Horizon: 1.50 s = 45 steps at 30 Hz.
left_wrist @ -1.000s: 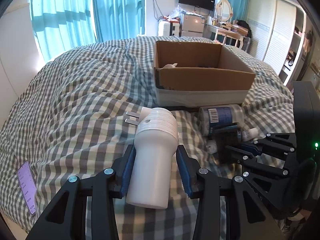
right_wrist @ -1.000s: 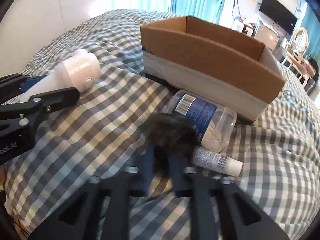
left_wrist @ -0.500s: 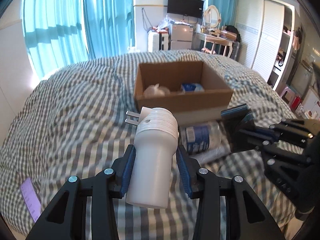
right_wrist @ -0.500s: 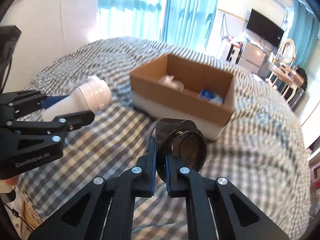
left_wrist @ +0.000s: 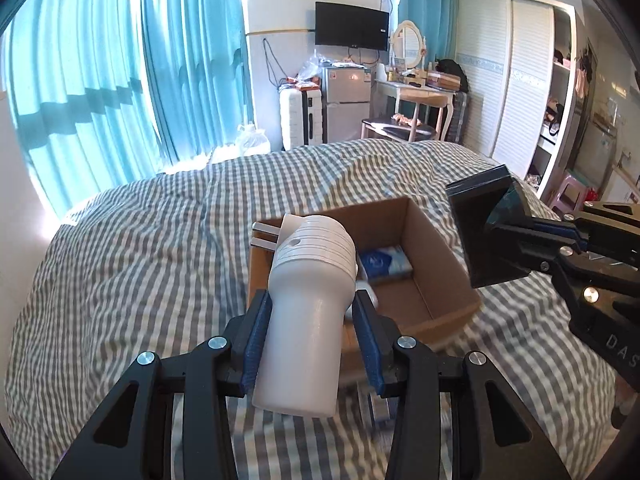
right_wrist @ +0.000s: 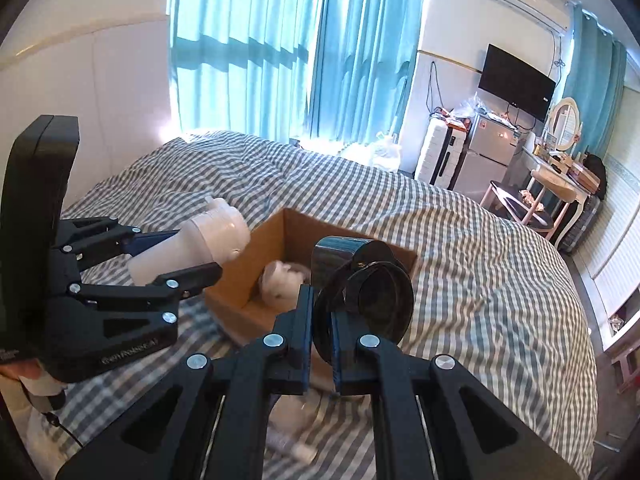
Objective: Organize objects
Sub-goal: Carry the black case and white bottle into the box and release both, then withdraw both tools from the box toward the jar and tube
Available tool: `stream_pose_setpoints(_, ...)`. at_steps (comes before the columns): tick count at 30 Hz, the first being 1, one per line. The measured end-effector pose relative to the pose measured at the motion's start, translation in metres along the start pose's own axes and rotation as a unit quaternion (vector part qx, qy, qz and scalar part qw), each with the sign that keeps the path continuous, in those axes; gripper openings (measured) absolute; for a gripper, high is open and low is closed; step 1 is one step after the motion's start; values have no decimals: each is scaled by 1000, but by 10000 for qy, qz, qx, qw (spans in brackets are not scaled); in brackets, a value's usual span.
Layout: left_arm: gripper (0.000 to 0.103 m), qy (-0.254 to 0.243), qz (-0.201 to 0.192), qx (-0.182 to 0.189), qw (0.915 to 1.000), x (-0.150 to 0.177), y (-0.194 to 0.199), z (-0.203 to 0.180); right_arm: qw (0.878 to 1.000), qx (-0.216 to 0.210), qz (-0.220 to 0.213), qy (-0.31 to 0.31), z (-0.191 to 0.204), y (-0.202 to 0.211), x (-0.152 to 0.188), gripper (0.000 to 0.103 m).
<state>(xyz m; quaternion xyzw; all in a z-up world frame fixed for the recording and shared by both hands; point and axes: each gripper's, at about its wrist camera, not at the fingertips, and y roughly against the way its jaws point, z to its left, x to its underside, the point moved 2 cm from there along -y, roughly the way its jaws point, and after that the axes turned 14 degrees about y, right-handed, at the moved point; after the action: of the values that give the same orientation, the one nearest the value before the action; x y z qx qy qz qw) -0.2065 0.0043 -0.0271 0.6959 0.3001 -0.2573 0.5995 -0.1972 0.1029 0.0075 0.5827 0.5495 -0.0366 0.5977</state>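
Gingham-covered bed (left_wrist: 140,248), cardboard box (left_wrist: 436,248) on it, teal curtains (left_wrist: 120,80), wall television (left_wrist: 352,26).

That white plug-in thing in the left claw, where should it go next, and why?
Probably forward and down into the cardboard box. The left gripper is shut on the white plug-in device, held above the box's near edge, and the box is open with room beside the blue packet.

The cardboard box (left_wrist: 436,256) at frame centre stands open-topped; a blue packet (left_wrist: 384,262) and white items (right_wrist: 282,282) crowd its floor.
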Motion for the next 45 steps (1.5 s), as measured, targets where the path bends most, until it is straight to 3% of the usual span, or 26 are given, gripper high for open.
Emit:
stream_pose_setpoints(6,43,-85,261,16,9996,-16,-55,0,9994,-216,280,-35,-18,-59,-11,7)
stream_pose_setpoints(13,43,-19,598,109,9981,-19,-111,7,9963,-344,781,82,-30,-128,3,7)
stream_pose_setpoints(24,43,-85,790,272,9965,-16,-144,12,9925,-650,1022,156,-34,-177,18,7)
stream_pose_setpoints(27,43,-172,721,271,9969,-13,-142,11,9927,-612,1030,156,-34,-177,22,13)
stream_pose_setpoints(29,46,-223,743,230,9967,-12,-142,9,9936,-471,1012,174,-34,-171,23,33)
stream_pose_setpoints(32,56,-258,733,188,9968,-12,-137,6,9958,-349,833,119,-36,-155,18,52)
stream_pose_setpoints(35,76,-270,670,235,9971,-14,-124,2,9975,-167,682,-15,-41,-135,12,52)
stream_pose_setpoints(45,91,-139,158,298,9993,-29,-44,-7,9988,362,274,-204,-49,-49,-5,63)
